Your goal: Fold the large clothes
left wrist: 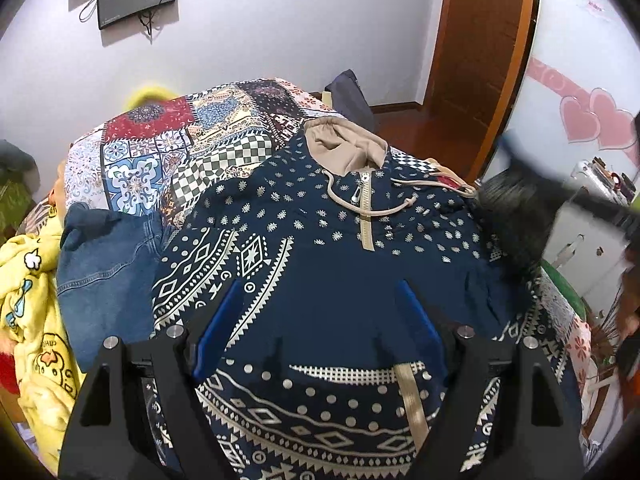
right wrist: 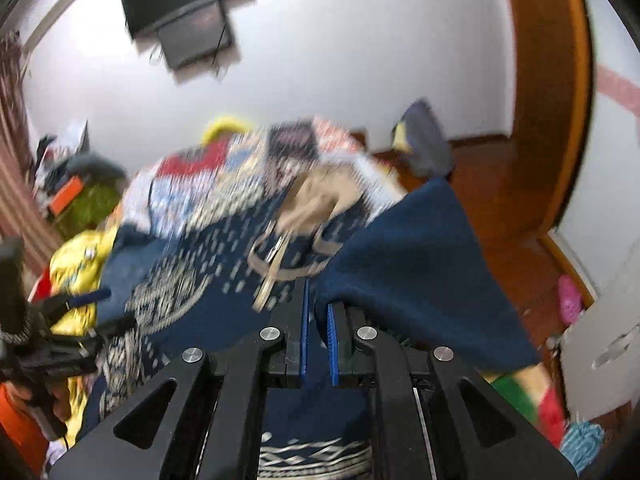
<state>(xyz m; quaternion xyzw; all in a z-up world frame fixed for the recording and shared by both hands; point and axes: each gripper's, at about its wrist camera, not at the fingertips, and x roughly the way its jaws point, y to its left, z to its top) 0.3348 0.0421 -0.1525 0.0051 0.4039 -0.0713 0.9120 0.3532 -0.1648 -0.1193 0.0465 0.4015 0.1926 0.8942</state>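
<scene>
A navy patterned hoodie (left wrist: 320,272) with a beige hood (left wrist: 344,144), zip and drawcord lies spread on the bed. My left gripper (left wrist: 320,292) hovers over its middle, open, nothing between its blue pads. In the right wrist view my right gripper (right wrist: 318,300) is shut on a navy fold of the hoodie, likely its sleeve (right wrist: 412,264), lifted off the bed and draping to the right. The right gripper shows as a dark blur at the right edge (left wrist: 520,204) of the left wrist view. The left gripper (right wrist: 86,308) appears at the left in the right wrist view.
The bed carries a patchwork cover (left wrist: 192,148). Folded jeans (left wrist: 108,264) and a yellow cartoon blanket (left wrist: 32,304) lie at its left. A dark bag (left wrist: 350,96) stands beyond the bed near a wooden door (left wrist: 480,40). White furniture (right wrist: 604,340) stands on the right.
</scene>
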